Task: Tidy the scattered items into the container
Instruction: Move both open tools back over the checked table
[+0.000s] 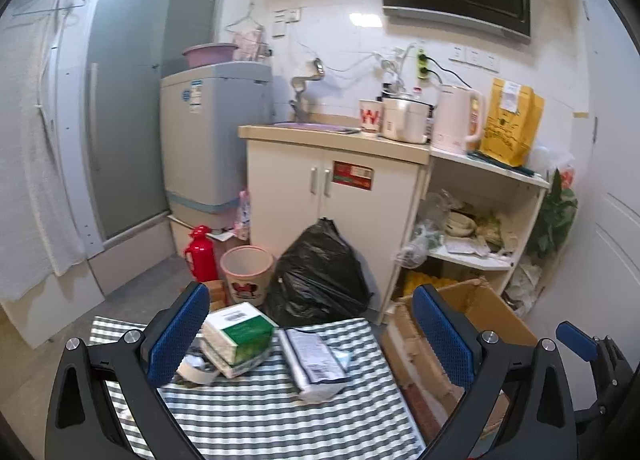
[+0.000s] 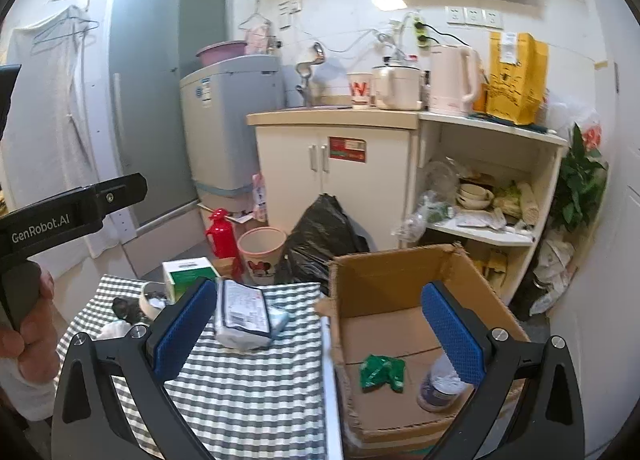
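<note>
My left claw [image 1: 312, 334] is spread wide and holds nothing; it hovers over the checkered worktop [image 1: 256, 412]. Between its fingers lie a green-and-white carton [image 1: 240, 334] and a plastic-wrapped packet [image 1: 316, 358], near each other. My right claw [image 2: 320, 330] is likewise wide open and empty, above the cardboard box [image 2: 400, 280] beside the worktop. Inside the box lie a green wrapper [image 2: 380, 372] and a small jar [image 2: 438, 386].
</note>
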Motion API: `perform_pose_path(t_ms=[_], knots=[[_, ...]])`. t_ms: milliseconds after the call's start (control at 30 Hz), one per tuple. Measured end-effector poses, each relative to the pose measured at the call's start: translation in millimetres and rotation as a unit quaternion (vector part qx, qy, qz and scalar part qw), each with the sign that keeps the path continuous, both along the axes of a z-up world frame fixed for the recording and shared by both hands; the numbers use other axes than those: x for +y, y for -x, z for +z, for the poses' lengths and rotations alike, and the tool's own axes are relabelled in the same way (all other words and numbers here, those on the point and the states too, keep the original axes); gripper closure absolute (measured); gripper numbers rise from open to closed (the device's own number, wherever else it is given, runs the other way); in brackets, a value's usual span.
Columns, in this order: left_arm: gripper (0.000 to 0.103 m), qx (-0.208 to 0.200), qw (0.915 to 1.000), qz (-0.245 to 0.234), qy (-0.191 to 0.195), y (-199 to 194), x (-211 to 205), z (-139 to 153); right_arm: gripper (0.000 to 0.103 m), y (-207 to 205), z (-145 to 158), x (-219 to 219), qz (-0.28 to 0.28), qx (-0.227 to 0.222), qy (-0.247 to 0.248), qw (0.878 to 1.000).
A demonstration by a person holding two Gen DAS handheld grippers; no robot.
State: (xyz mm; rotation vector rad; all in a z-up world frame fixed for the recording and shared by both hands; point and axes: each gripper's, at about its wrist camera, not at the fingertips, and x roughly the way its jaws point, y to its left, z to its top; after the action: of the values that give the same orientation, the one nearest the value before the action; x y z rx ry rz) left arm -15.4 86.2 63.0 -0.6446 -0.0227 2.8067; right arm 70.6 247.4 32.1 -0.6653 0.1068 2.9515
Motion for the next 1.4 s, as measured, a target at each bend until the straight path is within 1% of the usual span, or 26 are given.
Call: perform_pose_path(t_ms=[133,333,667,833,933,1100,1267,1400], knots=[[0.0,-0.001,0.9998,0.015,-0.009,-3.6,-22.1,2.2,0.0,4.1,1.8,-15.2,0.02,0.008,0.002,1.0],[0.0,0.008,0.9982,0.059,0.003,-8.0,-52.3,5.2,0.0,11.5,2.3,-36.8,0.047,0.012,0.001,0.999],[0.0,0.007,0.9925,0.121,0.017,-11.6,-106.7,3.3,0.0,20.6,6.3,-74.9,0.094,0.044,0.015,0.995],[0.0,0.004,0.9888,0.147,0.024,-12.3,-129.3,-0.6,0.0,28.7,5.4,-98.2,0.111,0.036,-0.004,0.993],[0.0,0.0,0.9865,0.162,0.025,-12.3,-143.0,-4.5,0.0,33.8,1.8,-111.4,0.128,0.032,-0.006,0.991],[0.0,-0.011,0.9839,0.176,0.029,-7.3,-159.9,-12.8,0.0,40.7,-4.0,-125.4,0.137,0.027,-0.01,0.99],[0.0,-0.02,0.983,0.18,0.03,-1.7,-171.4,-20.5,0.0,48.6,-6.3,-132.2,0.13,0.035,-0.027,0.991],[0.0,-0.026,0.9823,0.182,0.035,2.5,-175.7,-27.1,0.0,55.5,-10.3,-135.3,0.135,0.024,-0.025,0.99]])
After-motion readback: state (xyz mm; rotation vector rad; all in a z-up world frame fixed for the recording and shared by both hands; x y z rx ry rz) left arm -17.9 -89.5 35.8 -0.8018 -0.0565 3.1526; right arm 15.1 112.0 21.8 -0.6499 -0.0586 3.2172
